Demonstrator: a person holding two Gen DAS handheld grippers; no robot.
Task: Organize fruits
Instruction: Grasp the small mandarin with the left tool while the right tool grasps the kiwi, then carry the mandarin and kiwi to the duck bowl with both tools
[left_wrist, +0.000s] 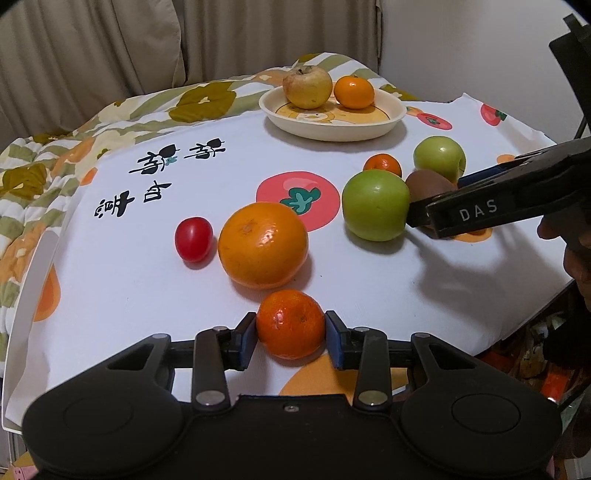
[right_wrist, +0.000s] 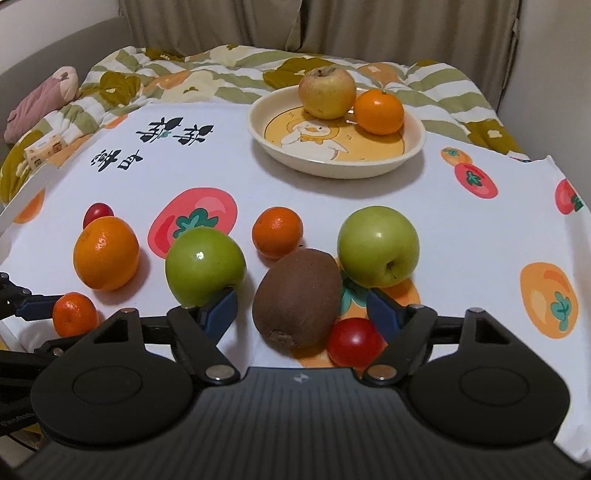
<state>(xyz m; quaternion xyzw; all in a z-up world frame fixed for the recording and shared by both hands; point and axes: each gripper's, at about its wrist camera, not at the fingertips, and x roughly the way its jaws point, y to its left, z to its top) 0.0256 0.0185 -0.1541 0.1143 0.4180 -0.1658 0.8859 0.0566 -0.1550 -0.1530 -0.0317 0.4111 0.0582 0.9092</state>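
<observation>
- Left wrist view shows the table (left_wrist: 155, 280), under a white cloth printed with fruit, which carries everything; the bedding and curtain lie behind it.
- The plate (left_wrist: 384, 127) stands at the far side of the table and already holds a yellow apple (left_wrist: 307, 87) and an orange (left_wrist: 354, 92), touching or nearly so. By my reading, this is where the loose fruit is being gathered.
- The right gripper (right_wrist: 302, 303) reaches in low over the table with its fingers wide apart, set to either side of the kiwi (right_wrist: 298, 298) without touching it. A green apple (right_wrist: 205, 269) sits just at the left finger, a second green apple (right_wrist: 378, 245) just beyond the right one, and a red tomato (right_wrist: 352, 341) lies against the kiwi near the right finger.
- The left gripper (left_wrist: 290, 334) has its two blue pads pressed on either side of a small tangerine (left_wrist: 290, 328), which looks to rest on the cloth at the near edge.
- A large orange (left_wrist: 263, 244), another tomato (left_wrist: 194, 239) and another small tangerine (left_wrist: 382, 165) lie loose, well apart from the plate.
- The step in hand looks like a paired pick: tangerine gripped, kiwi about to be.
- Next, the right fingers need to close on the kiwi alone, clear of the tomato; the left needs a lift and carry to the plate's free near side.
</observation>
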